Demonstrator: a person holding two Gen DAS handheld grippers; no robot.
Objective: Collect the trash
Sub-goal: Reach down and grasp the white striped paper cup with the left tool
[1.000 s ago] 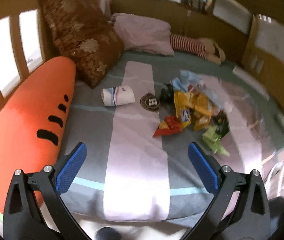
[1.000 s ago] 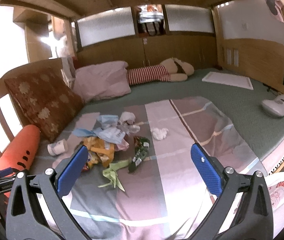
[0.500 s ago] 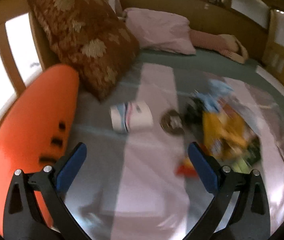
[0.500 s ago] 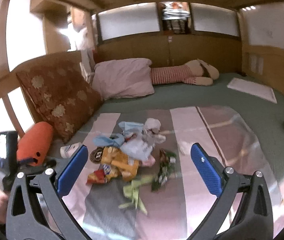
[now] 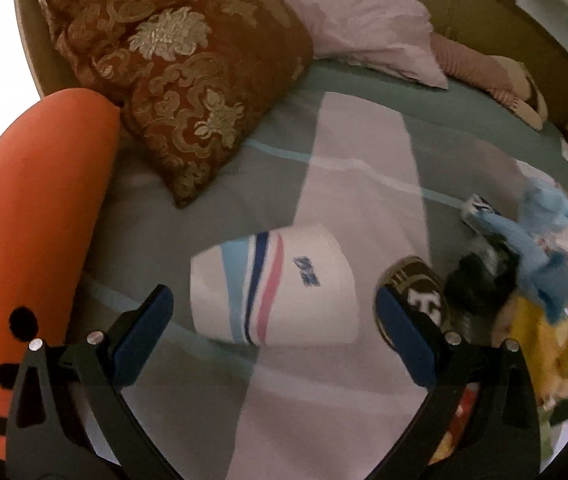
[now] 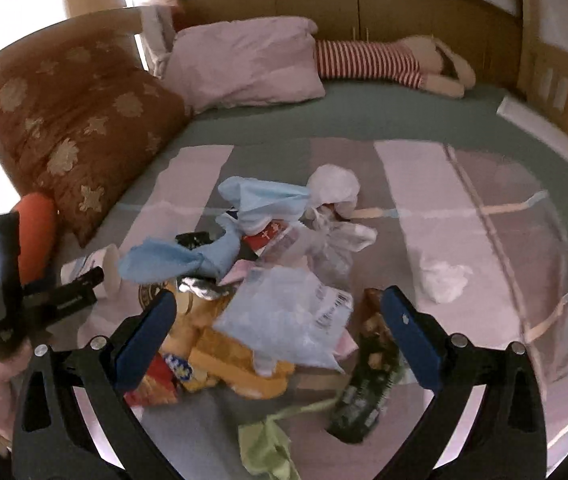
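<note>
A white paper cup [image 5: 273,290] with blue and pink stripes lies on its side on the bed. My left gripper [image 5: 273,324] is open, its fingers on either side of the cup, just short of it. A round brown lid [image 5: 416,284] lies right of the cup. My right gripper [image 6: 277,330] is open above a trash pile [image 6: 267,280]: a clear plastic bag [image 6: 284,316], yellow wrappers [image 6: 219,352], blue cloth [image 6: 187,258], a dark snack bag [image 6: 368,384], a green wrapper [image 6: 267,440]. The cup [image 6: 95,264] and the left gripper [image 6: 57,298] show at the left there.
An orange carrot cushion [image 5: 23,220] lies left of the cup. A brown patterned pillow [image 5: 179,60] and a pink pillow [image 6: 243,64] stand at the back, with a striped plush toy [image 6: 396,64]. A crumpled white tissue [image 6: 444,278] lies apart to the right.
Both grippers moved forward and down toward the bed. The left one closed in on the cup; the right one came over the trash pile. Both stayed open.
</note>
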